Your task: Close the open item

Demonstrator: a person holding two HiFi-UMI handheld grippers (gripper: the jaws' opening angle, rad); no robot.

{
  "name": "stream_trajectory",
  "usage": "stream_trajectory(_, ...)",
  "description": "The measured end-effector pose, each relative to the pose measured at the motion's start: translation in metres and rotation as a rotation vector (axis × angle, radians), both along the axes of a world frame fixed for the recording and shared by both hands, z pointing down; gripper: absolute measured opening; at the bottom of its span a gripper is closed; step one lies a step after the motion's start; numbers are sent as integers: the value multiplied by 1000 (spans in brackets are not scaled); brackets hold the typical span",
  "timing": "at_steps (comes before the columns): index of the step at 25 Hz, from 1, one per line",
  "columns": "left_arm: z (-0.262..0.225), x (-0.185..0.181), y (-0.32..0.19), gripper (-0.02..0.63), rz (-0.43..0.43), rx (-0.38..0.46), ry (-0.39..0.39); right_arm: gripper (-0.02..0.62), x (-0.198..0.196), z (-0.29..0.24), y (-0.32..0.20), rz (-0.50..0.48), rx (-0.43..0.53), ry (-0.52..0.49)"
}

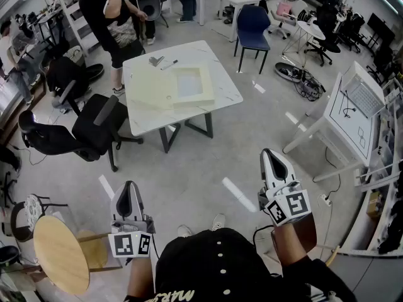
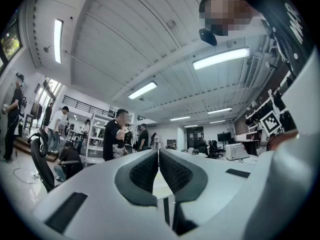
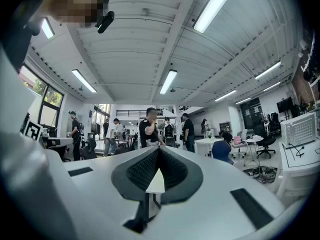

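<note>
A flat cream box (image 1: 192,85) lies open on the white table (image 1: 220,96), with its lid (image 1: 148,88) folded out to the left. Both grippers are held low by the person's body, well short of the table. The left gripper (image 1: 130,185) is shut with nothing in it, and its pads meet in the left gripper view (image 2: 158,151). The right gripper (image 1: 272,153) is also shut and empty, its pads touching in the right gripper view (image 3: 159,151). Both point level toward the table, whose pale top (image 3: 157,182) shows below the pads.
A marker (image 1: 169,64) and a small metal piece (image 1: 155,60) lie on the table behind the box. A person (image 1: 113,17) stands at its far left corner. Black office chair (image 1: 94,128) at left, blue chair (image 1: 253,24) behind, white desk (image 1: 356,112) at right, round wooden stool (image 1: 60,253) by the left gripper.
</note>
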State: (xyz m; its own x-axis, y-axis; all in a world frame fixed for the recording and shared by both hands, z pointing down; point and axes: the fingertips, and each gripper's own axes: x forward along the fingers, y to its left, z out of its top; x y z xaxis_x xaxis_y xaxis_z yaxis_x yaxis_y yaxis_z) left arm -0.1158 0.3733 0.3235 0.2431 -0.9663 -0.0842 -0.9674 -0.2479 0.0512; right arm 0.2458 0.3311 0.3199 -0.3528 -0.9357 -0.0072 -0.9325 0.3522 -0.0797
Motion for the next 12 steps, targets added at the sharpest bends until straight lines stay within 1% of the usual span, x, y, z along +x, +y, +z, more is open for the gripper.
stream_trajectory(10,-2,16,-5,23,-6,1,-5,26,9,2,-6,-20,2,19)
stream_trajectory(12,-1,20,-6,23,-13,-2,-5,26,14,0,-7,-21,15,-3)
